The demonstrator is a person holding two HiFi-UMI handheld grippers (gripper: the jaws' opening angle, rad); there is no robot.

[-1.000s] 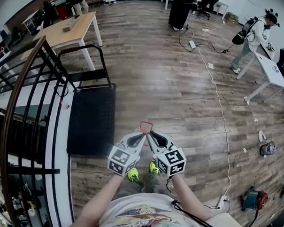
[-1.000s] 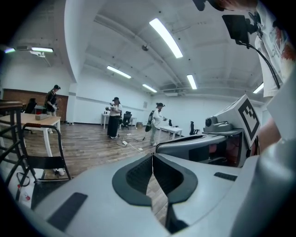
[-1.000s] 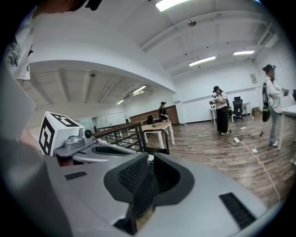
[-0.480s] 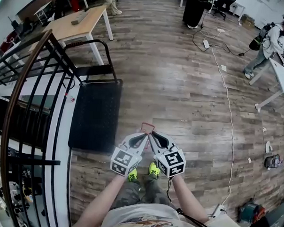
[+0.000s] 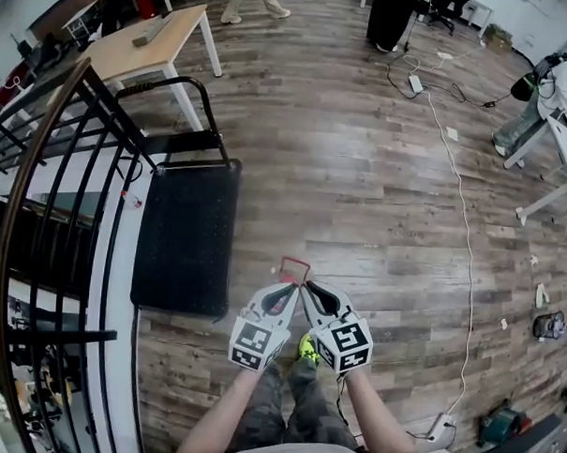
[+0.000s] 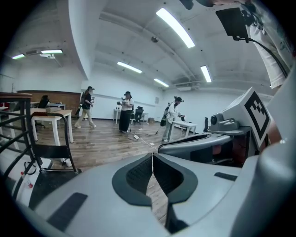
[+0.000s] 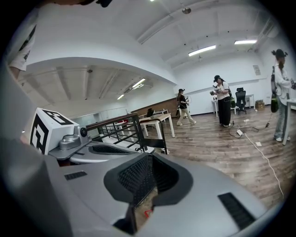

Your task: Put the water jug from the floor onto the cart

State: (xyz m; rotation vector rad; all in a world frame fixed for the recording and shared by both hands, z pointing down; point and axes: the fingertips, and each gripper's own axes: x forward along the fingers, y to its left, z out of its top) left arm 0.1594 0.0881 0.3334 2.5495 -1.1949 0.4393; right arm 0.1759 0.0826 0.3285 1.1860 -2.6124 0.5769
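Jaws pressed together on L gripper [image 6: 152, 156] & R gripper [image 7: 149, 157], nothing held | cart [image 5: 185, 235] seen on wood floor [image 5: 361, 177] by railing [image 5: 70, 165], left of both | water jug: place can't be told

cart [image 5: 185, 235] | black flatbed, level | on wood floor [image 5: 361, 177]

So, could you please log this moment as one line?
left tongs: shut; right tongs: shut; cart: on floor, to their left; water jug: not in view
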